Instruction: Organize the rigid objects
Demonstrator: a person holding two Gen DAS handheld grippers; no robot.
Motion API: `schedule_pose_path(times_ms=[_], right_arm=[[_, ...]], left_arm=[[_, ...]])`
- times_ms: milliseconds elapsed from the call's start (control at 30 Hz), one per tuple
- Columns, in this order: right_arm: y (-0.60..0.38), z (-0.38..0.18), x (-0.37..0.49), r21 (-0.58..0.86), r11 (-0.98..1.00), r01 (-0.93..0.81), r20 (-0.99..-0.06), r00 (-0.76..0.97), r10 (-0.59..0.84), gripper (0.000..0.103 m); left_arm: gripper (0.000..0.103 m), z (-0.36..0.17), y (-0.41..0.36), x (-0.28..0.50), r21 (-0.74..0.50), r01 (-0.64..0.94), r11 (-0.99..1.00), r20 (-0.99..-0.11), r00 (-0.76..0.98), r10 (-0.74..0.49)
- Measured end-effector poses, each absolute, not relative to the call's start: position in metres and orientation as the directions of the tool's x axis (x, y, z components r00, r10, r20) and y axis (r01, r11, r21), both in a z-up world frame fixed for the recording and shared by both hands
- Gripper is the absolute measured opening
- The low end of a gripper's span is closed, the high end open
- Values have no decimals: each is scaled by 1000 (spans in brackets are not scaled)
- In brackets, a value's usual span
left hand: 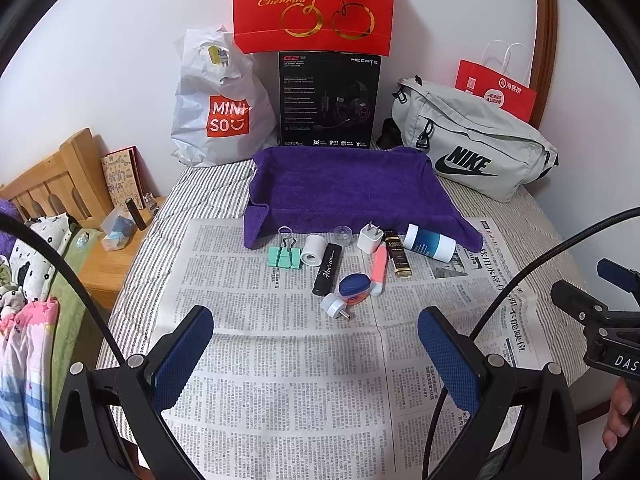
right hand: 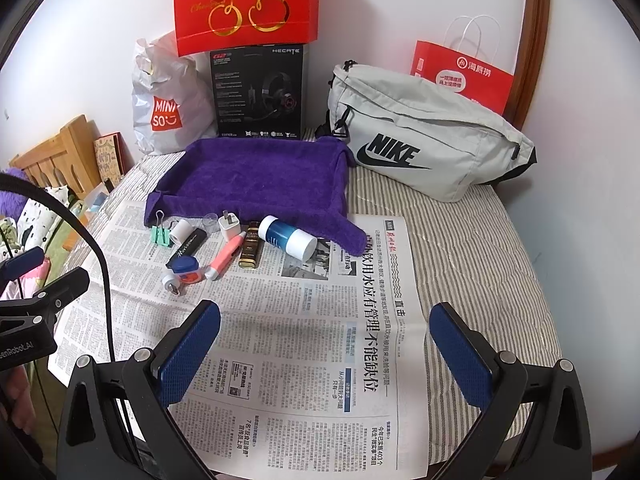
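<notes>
A newspaper (left hand: 288, 360) lies spread on the bed (right hand: 480, 248), and at its far edge sits a towel-lined tray (left hand: 340, 184). Just before the tray lies a row of small things: a binder clip (left hand: 285, 255) at the left, then a tape roll (left hand: 313, 251), a lighter (left hand: 327, 270), a plug (left hand: 370, 238), a pen (left hand: 379, 267), a small bottle (left hand: 398, 254), and a tube (left hand: 428, 242) at the right, resting against the towel's corner. A clear cap (left hand: 343, 235) stands behind the lighter. Nearer, a jar (left hand: 354, 288) touches a round adapter (left hand: 335, 306). Behind the tray a box (left hand: 329, 98) stands against the wall with a gift bag (left hand: 314, 4) on top, a plastic bag (left hand: 218, 100) to its left, a waist bag (left hand: 472, 140) to its right, and a paper bag (left hand: 496, 92) behind that.
</notes>
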State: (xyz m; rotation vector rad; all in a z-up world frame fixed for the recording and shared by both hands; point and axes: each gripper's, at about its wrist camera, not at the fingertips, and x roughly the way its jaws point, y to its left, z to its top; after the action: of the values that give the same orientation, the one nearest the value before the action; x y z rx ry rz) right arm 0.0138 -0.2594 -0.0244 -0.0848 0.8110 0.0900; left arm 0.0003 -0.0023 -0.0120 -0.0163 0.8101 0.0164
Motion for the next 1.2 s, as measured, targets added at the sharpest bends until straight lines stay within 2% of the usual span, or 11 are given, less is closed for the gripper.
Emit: schedule_pose_path(times_ms=[1100, 1200], right_arm=[[-258, -27, 15, -33, 993, -112, -732, 679, 52, 103], [-251, -22, 22, -59, 989, -135, -732, 680, 49, 103]], left_arm=[[103, -12, -6, 1, 7, -14, 1000, -731, 682, 14], [103, -9, -11, 10, 35, 14, 999, -744, 668, 17]])
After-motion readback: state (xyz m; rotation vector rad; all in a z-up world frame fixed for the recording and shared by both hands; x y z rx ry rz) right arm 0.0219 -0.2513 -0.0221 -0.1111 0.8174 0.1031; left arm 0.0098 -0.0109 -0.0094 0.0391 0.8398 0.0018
